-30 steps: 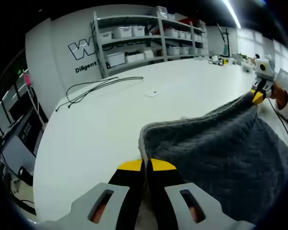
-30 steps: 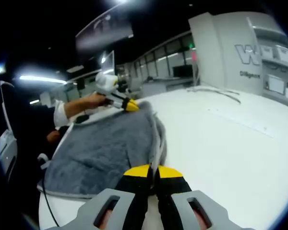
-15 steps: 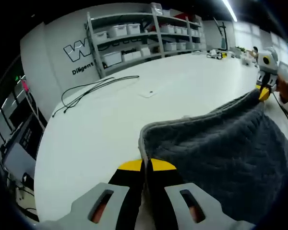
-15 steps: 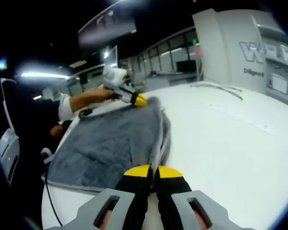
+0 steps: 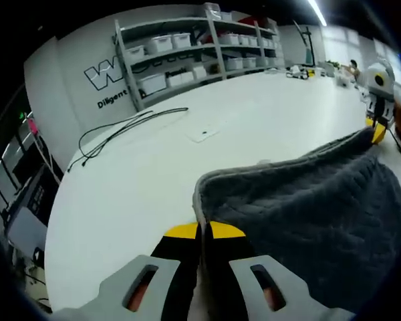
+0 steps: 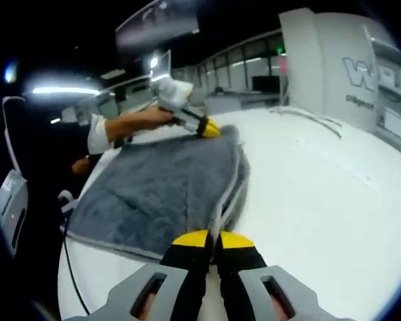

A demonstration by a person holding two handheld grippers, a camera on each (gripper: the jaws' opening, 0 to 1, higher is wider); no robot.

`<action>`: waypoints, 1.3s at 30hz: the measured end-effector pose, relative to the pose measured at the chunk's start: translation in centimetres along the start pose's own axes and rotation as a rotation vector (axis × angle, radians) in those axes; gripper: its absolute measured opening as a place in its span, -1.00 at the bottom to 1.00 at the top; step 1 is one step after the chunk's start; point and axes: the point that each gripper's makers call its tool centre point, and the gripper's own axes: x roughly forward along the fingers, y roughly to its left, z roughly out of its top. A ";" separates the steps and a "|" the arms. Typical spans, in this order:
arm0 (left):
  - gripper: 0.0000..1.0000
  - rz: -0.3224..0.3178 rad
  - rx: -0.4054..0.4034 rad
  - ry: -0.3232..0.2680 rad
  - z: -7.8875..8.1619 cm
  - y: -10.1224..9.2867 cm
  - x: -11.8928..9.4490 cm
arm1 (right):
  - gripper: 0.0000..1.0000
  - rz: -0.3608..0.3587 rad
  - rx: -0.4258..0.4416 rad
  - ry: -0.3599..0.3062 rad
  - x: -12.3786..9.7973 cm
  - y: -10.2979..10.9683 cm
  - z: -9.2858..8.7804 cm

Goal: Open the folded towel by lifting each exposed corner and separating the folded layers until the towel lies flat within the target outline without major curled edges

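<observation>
Grey quilted towel [image 5: 307, 214] fills the lower right of the left gripper view, stretched between our two tools above a white table [image 5: 140, 174]. At bottom centre of that view our left gripper [image 5: 201, 231] has its yellow tips pressed together on the towel's near corner. At the far right edge the right gripper [image 5: 376, 130] pinches the opposite corner.

In the right gripper view the left gripper [image 6: 204, 126] sits upper centre, held by a hand [image 6: 137, 122], with the towel [image 6: 154, 190] spread across the middle left. At bottom centre our right gripper [image 6: 212, 239] is clamped on the edge, where we can see doubled layers hanging.

To do this step well, we judge, both corners should travel apart at the same height with even tension, so the layers peel open without dragging. We would lower the cloth onto the table only once the fold has dropped free, then release each corner gently to avoid curling. No outline is visible.
</observation>
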 end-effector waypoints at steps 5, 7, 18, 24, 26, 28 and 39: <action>-0.93 0.008 0.021 0.001 0.4 -0.4 0.3 | -1.00 0.000 0.009 0.017 -0.2 -0.1 -0.5; -0.93 0.008 0.015 -0.002 0.6 -0.4 0.4 | -1.00 -0.015 -0.007 0.040 -0.3 -0.2 -1.0; -0.93 0.005 -0.001 -0.008 1.4 -0.8 1.8 | -1.00 -0.015 -0.008 0.076 -0.7 0.0 -1.6; -0.93 -0.001 0.005 -0.015 2.1 -1.3 2.7 | -1.00 0.016 0.005 0.093 -1.0 0.4 -2.1; -0.93 -0.004 0.005 -0.016 2.3 -1.5 3.1 | -1.00 0.021 0.008 0.096 -1.1 0.5 -2.2; -0.93 -0.006 0.007 -0.018 2.5 -1.7 3.3 | -1.00 0.027 0.004 0.099 -1.3 0.7 -2.3; -0.93 -0.017 0.024 -0.018 3.8 -2.6 4.9 | -1.00 0.055 0.015 0.112 -2.0 1.2 -3.1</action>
